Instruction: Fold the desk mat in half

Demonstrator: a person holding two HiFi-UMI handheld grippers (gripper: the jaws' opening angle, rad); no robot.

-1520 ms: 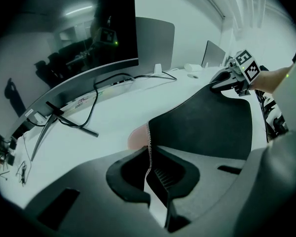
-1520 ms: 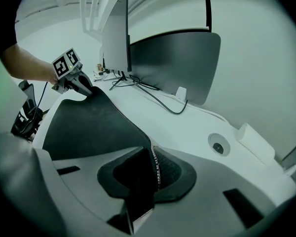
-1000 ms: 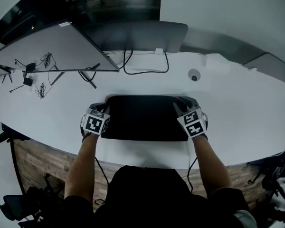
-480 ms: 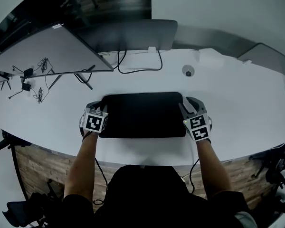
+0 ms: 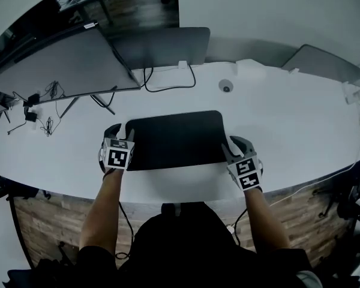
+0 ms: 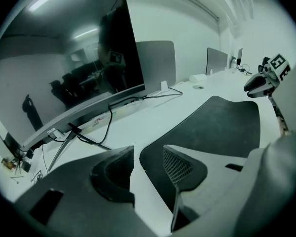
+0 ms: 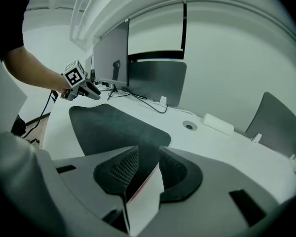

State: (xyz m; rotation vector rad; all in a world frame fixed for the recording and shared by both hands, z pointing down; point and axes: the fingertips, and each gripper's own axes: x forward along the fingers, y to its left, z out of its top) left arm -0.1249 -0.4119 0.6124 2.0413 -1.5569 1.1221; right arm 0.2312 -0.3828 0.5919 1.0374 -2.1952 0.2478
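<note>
On the white desk (image 5: 300, 131) the black desk mat (image 5: 174, 140) is laid flat near the front edge, between the two grippers. The left gripper (image 6: 148, 149) is held over the mat's left end; its jaws have just been opening and are parted, with the mat's rounded corner seen beneath the gap but not gripped. The right gripper (image 7: 149, 149) is held at the mat's near right corner, its jaws partly parted and nothing clamped. Behind the mat a curved monitor (image 5: 60, 65), a second monitor (image 5: 162, 44) and black cables (image 5: 168, 87) are set.
</note>
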